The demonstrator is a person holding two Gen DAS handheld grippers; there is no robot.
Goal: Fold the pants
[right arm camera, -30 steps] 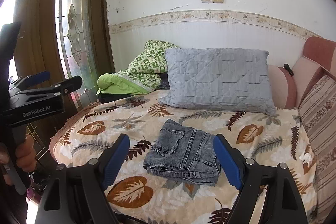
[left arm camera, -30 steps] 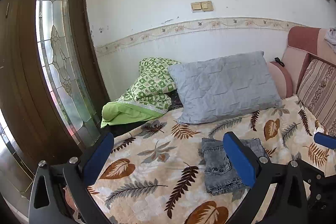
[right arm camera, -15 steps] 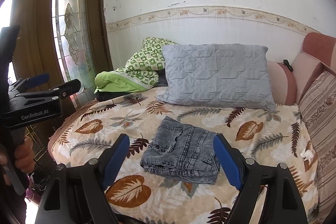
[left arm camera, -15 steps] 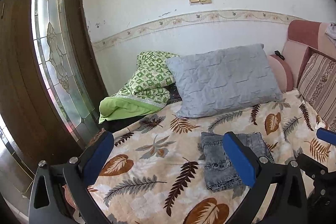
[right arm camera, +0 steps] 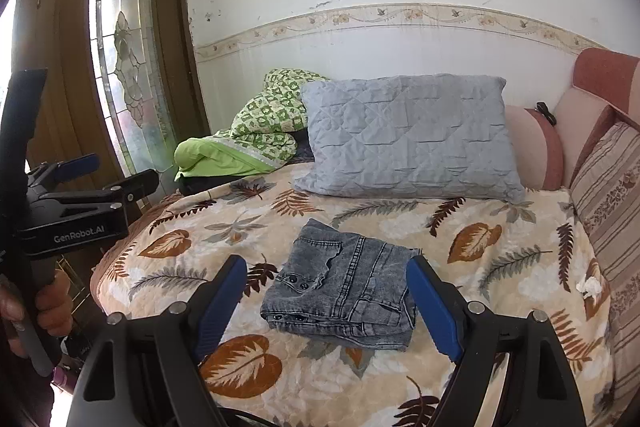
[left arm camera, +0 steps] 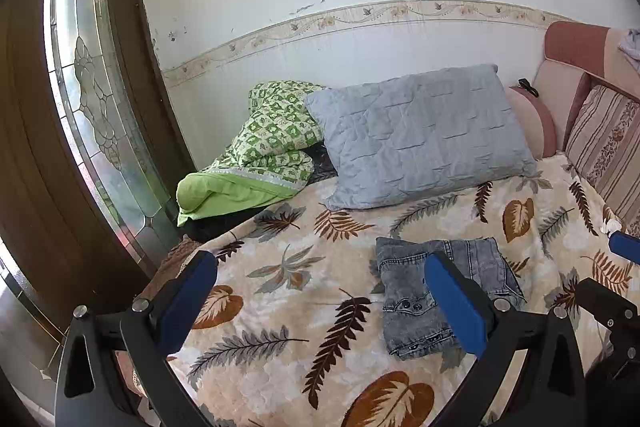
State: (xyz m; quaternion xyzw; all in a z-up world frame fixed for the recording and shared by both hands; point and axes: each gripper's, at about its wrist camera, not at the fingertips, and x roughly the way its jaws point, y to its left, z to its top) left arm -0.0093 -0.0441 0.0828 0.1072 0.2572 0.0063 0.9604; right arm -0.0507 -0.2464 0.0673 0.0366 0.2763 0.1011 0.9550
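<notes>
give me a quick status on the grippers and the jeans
Left gripper open, empty. Right gripper open, empty, raised off the bed. Jeans folded on the bedspread, untouched. Nothing in the way.

Grey pillow [right arm camera: 408, 135] beside green quilt [right arm camera: 256, 131] on leaf-print bedspread [right arm camera: 500, 259].

Folded grey jeans [left arm camera: 436, 291] lie at lower right on a leaf-print bedspread [left arm camera: 288, 291], partly behind the wide-open left gripper [left arm camera: 320, 295], below a grey pillow [left arm camera: 420, 135].

"GenRobot.AI" reads in pale letters on the black body of the left gripper [right arm camera: 76, 163]; no other text is legible.
</notes>
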